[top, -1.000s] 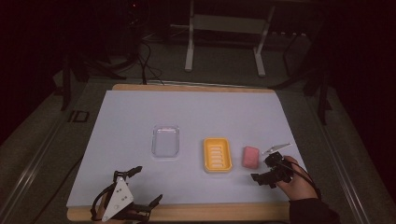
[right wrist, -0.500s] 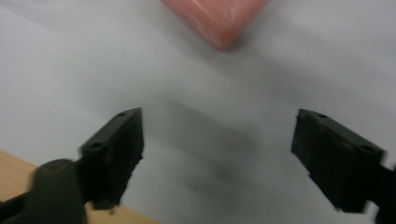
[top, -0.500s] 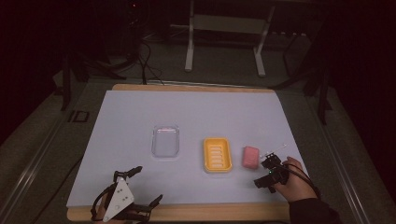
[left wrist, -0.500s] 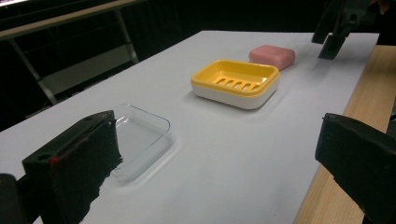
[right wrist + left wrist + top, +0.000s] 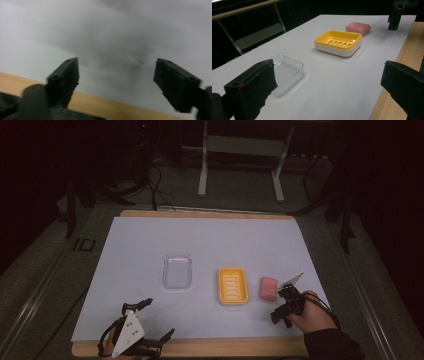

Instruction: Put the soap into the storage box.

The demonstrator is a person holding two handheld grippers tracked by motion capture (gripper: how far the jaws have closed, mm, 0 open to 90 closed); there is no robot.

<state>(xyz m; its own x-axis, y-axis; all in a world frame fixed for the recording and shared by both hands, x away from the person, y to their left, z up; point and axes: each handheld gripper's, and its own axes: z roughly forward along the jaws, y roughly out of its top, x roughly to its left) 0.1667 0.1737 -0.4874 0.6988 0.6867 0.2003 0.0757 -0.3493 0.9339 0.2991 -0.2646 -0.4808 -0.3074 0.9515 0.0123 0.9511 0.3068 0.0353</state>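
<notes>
Right gripper [image 5: 286,304] jaws spread, just been opening, nothing between, soap [image 5: 268,288] just beside at 11 o'clock. Left gripper [image 5: 136,335] spread, empty.

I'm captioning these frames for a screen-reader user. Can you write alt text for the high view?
A person's right gripper, jaws open, sits beside a pink soap bar on a white-covered table. Left of the soap lie a yellow soap dish and a clear lid; the left gripper rests at the near edge.
</notes>
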